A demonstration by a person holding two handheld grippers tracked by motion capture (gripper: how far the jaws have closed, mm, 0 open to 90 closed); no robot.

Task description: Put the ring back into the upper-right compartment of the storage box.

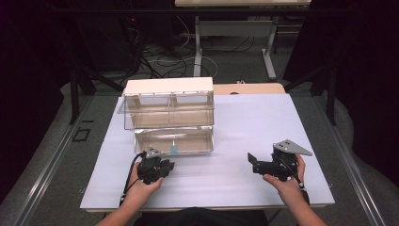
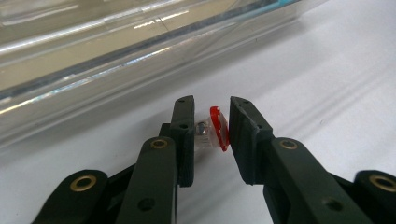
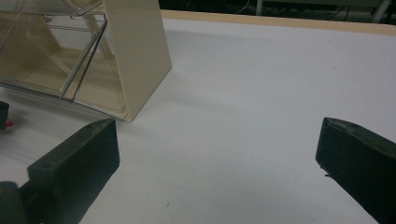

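The left gripper (image 2: pixel 211 128) rests low over the white surface (image 1: pixel 254 122), directly in front of the lower clear drawer (image 1: pixel 173 140) of the beige cabinet (image 1: pixel 167 85). Its fingers (image 2: pixel 183 135) stand narrow and clamp a small part with a red cap (image 2: pixel 218 127) and a clear body; the part sits between the two pads, just above the surface and close to the drawer front. In the high view the left hand (image 1: pixel 141 186) holds this gripper near the front left corner of the cabinet.

The right gripper (image 1: pixel 254 163) lies well apart from the cabinet, toward the right side of the surface, held by the right hand (image 1: pixel 287 181). Its fingers (image 3: pixel 74 163) stand wide with bare surface between them.

The upper clear drawers (image 1: pixel 167 109) are tilted outward at the top.
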